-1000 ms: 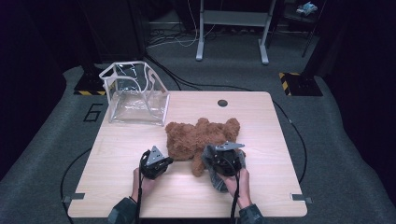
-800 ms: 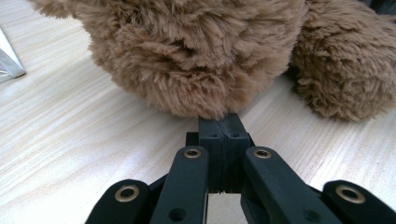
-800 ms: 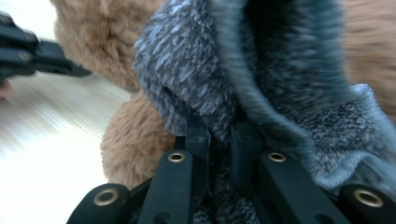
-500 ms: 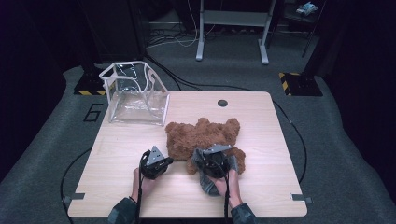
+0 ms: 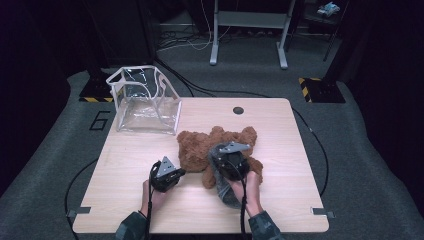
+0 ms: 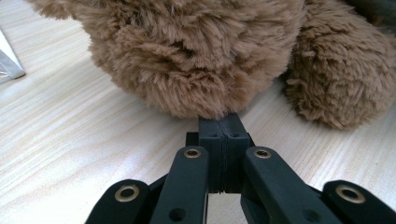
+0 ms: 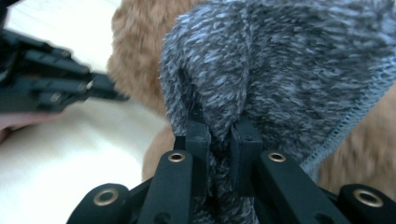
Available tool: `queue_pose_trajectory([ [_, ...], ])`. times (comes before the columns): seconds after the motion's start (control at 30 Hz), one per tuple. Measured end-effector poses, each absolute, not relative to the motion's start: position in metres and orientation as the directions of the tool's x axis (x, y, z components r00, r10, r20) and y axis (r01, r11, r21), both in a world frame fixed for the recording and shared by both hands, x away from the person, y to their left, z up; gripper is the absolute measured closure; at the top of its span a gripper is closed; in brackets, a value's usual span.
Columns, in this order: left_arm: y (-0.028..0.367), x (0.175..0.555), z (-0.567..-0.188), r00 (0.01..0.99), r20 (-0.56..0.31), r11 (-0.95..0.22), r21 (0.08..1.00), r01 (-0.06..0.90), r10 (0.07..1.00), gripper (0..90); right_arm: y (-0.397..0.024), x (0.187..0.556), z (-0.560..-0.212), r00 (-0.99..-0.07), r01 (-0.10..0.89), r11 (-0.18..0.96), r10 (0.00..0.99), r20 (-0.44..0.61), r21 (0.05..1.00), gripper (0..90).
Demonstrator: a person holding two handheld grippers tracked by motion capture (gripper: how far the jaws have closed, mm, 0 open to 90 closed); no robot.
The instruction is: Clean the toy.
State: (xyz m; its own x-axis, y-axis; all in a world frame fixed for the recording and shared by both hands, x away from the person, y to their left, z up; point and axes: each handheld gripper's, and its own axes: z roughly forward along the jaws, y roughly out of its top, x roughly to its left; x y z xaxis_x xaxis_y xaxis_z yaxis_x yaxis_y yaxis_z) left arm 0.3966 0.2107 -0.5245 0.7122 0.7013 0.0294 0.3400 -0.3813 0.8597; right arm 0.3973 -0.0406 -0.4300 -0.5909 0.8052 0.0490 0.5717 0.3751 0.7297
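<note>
Two grippers: left gripper (image 6: 224, 135) closed against teddy bear (image 6: 196, 51), right gripper (image 7: 218, 135) pinching grey knit cloth (image 7: 289, 70)

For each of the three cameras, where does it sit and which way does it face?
High view: above the near edge, facing forward and down on the table; both forearms show.
Left gripper view: on the left hand-held gripper, facing the teddy bear; shut jaws.
Right gripper view: on the right hand-held gripper, jaws pinching grey knit fabric.
All share the bear.

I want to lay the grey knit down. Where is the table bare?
Bare wood lies right of the teddy bear, along the table edge, and at front left below the clear bag. The middle is crowded: bear, grey knit, both hand-held grippers.
</note>
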Motion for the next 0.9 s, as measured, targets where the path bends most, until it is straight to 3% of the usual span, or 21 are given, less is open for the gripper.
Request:
queue_pose_trajectory([
  [0.2,0.211,0.396,-0.525,0.714,0.02,-0.378,0.859,0.346,0.699,89.8,-0.01,0.407,-0.452,-0.617,0.582,0.474,0.787,-0.02,0.661,81.0],
  [0.57,0.211,0.396,-0.525,0.71,0.018,-0.374,0.859,0.349,0.704,89.8,-0.028,0.378,-0.484,-0.667,0.64,0.526,0.742,0.065,0.56,81.4],
  [0.7,0.211,0.396,-0.525,0.709,0.015,-0.37,0.861,0.35,0.705,89.8,-0.043,0.377,-0.475,-0.645,0.649,0.469,0.757,0.107,0.6,81.2],
  [0.9,0.211,0.396,-0.525,0.709,0.016,-0.371,0.861,0.349,0.705,89.8,-0.046,0.388,-0.444,-0.594,0.589,0.404,0.804,0.036,0.7,80.8],
])
